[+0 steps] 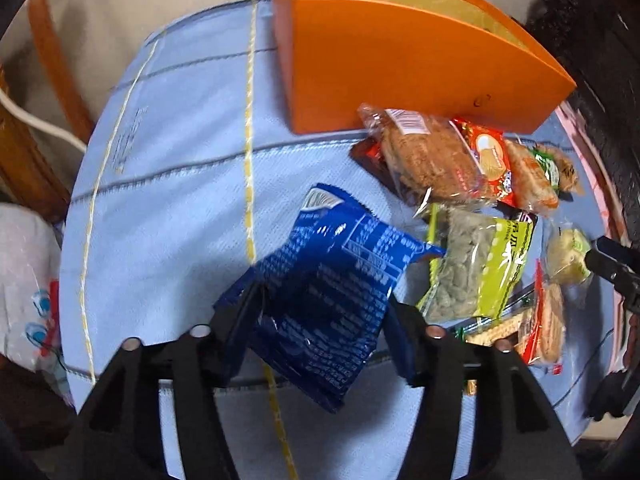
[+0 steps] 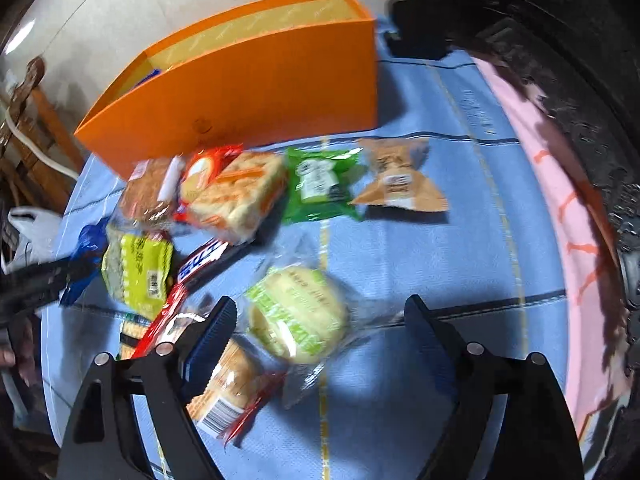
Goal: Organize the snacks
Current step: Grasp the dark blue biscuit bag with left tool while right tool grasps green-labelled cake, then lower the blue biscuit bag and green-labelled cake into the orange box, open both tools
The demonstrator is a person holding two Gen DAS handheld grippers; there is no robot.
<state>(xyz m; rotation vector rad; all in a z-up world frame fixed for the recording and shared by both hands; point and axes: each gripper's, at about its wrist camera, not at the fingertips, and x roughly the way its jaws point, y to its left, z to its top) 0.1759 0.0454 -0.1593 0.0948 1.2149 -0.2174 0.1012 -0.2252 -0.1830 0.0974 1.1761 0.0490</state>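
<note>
Crinkled blue packet pinched in the left gripper (image 1: 324, 304); right gripper (image 2: 320, 320) spread wide over the snack pile.

The glossy blue packet (image 1: 332, 276) hangs creased between the left jaws above the woven light-blue cloth (image 1: 180, 160). The right jaws stand wide and hold nothing, straddling a round pale bun (image 2: 298, 316) in clear wrap. Foil and clear-film snacks lie just in front of the stiff orange box (image 2: 248, 92), with a flat green packet (image 2: 320, 184) and a kraft pouch (image 2: 400, 180) beside them.
</note>
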